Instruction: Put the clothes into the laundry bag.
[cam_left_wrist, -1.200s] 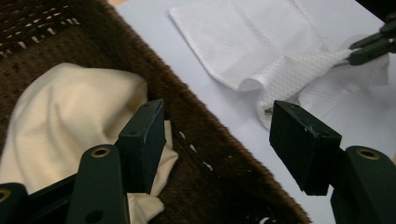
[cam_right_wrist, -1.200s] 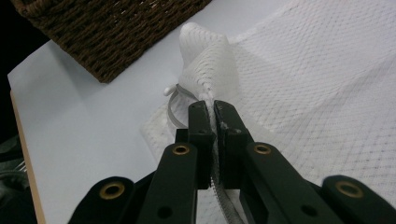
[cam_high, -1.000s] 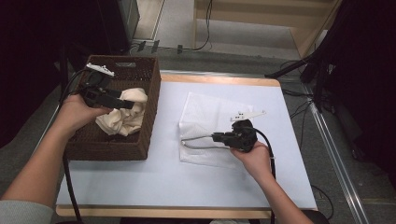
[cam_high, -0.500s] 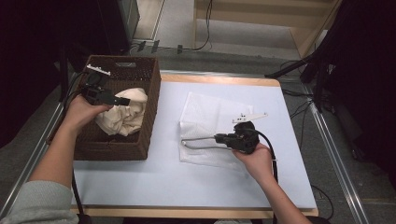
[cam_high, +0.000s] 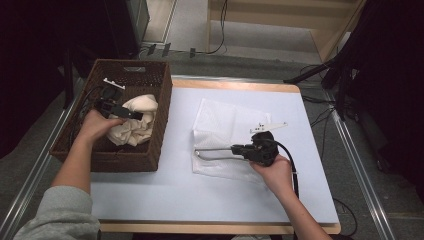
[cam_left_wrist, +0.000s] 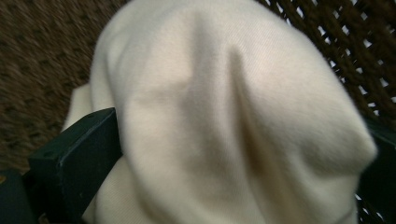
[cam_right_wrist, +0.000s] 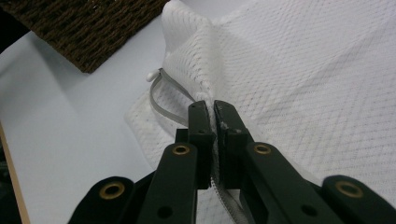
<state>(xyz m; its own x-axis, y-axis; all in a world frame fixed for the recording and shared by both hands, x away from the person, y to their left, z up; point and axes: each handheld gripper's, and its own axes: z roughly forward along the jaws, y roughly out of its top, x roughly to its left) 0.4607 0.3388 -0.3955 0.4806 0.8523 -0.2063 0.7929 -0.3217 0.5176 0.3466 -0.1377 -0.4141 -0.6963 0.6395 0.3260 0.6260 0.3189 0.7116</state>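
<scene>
Pale blue covered the table (cam_high: 165, 185), which had a wooden edge and stood on a grey floor with cables trailing behind it. At the table's left end sat a dark wicker basket (cam_high: 159, 125), and inside it lay a bunched cream cloth (cam_high: 135, 127). The left hand (cam_high: 95, 127) reached into the basket with the left gripper (cam_high: 142, 115), its jaws set on either side of a fold of the cloth; in the left gripper view the fabric (cam_left_wrist: 224, 116) bulged between and over the two black jaws, so it looked clamped.

Right of the basket, a white mesh bag (cam_high: 225, 125) lay flat on the table, with a grey zip (cam_high: 215, 152) curving along its near-left edge. The right hand (cam_high: 275, 172) held the right gripper (cam_high: 235, 148) low over the bag's near part, pointing left. In the right gripper view the jaws were pressed together on a raised ridge of the mesh (cam_right_wrist: 299, 70) at the zip (cam_right_wrist: 163, 100), pulling the fabric up into a peak. A small white piece (cam_high: 269, 126) lay on the bag just beyond that gripper.
</scene>
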